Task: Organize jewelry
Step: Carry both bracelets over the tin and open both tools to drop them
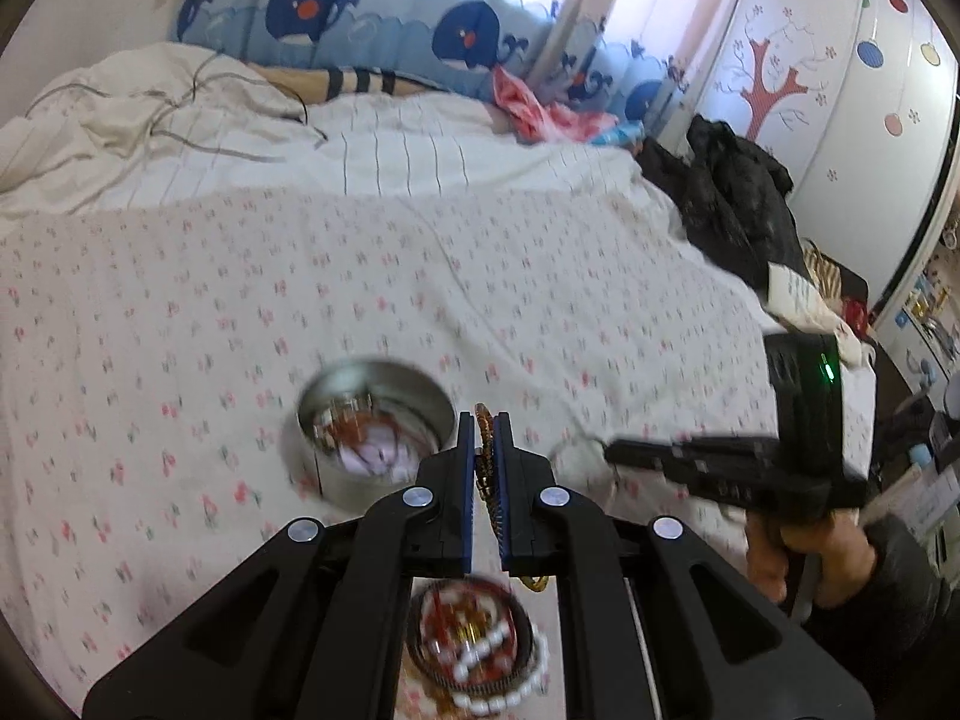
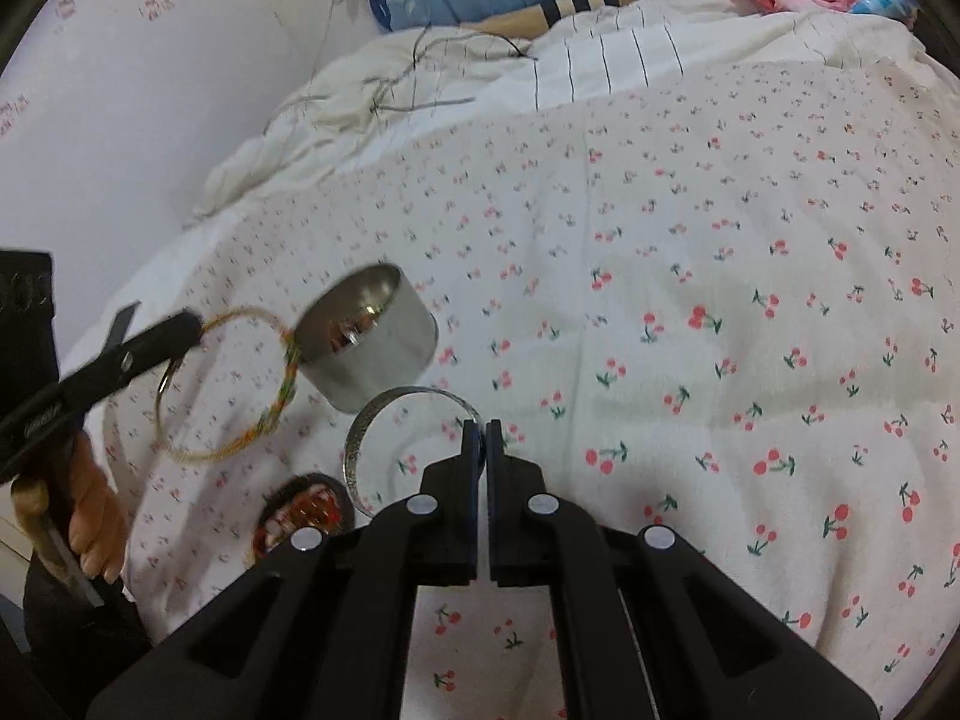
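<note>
My left gripper is shut on a braided gold and multicolour bangle, held in the air; in the right wrist view the left gripper holds that bangle beside the tin. My right gripper is shut on a silver bangle, lifted above the bedspread; it also shows in the left wrist view. A round steel tin with jewelry inside sits on the bed, also in the right wrist view. A dark round dish holds red and white beads; it shows in the right wrist view too.
The bed has a white cherry-print spread. A crumpled white quilt and whale-print cushions lie at the far end. Black clothing is piled at the bed's right edge, near a decorated wardrobe.
</note>
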`<state>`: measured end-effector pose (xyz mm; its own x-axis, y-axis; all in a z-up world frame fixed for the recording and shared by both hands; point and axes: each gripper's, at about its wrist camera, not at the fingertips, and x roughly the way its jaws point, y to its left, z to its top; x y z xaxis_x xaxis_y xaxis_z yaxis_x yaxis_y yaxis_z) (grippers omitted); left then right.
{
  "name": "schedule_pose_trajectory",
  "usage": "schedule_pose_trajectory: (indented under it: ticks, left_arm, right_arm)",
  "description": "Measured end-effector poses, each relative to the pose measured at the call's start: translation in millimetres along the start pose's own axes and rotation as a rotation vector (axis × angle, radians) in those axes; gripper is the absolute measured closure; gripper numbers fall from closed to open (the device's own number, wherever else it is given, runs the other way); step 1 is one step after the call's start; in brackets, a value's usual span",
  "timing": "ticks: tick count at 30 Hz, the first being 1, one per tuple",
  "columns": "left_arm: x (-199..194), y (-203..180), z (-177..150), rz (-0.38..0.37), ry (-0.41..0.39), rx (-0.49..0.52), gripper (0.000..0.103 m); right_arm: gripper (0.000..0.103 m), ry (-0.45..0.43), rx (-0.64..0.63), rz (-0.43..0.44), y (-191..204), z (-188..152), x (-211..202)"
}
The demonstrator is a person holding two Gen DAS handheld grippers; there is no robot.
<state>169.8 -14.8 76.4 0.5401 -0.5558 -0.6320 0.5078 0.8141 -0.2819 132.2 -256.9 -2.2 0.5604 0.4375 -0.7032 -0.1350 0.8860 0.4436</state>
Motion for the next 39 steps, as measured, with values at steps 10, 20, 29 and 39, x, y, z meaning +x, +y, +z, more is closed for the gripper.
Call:
schedule_pose_trajectory:
  ticks: [10, 20, 29, 39]
  left_arm:
    - [34.5, 31.0, 19.2, 0.041, -0.012, -0.098, 0.098]
    - [66.9, 58.8, 6.0, 0.085, 0.059, -0.188, 0.098]
    - [44.8, 75.2, 11.7, 0.150, 0.005, -0.246, 0.097]
    - [24.5, 87.3, 15.9, 0.220, -0.030, -0.307, 0.048]
  right_arm:
    - [0.100, -0.024, 0.022, 0.023, -0.7, 2.9, 0.7]
    - [0.100, -0.120, 0.014, 0.052, 17.1, 38.3, 5.9]
    - [0.099, -0.087, -0.048, 0.028, 39.8, 46.7, 26.8]
    - [0.100, -0.034, -0.169, -0.037, 89.2, 70.6, 77.8]
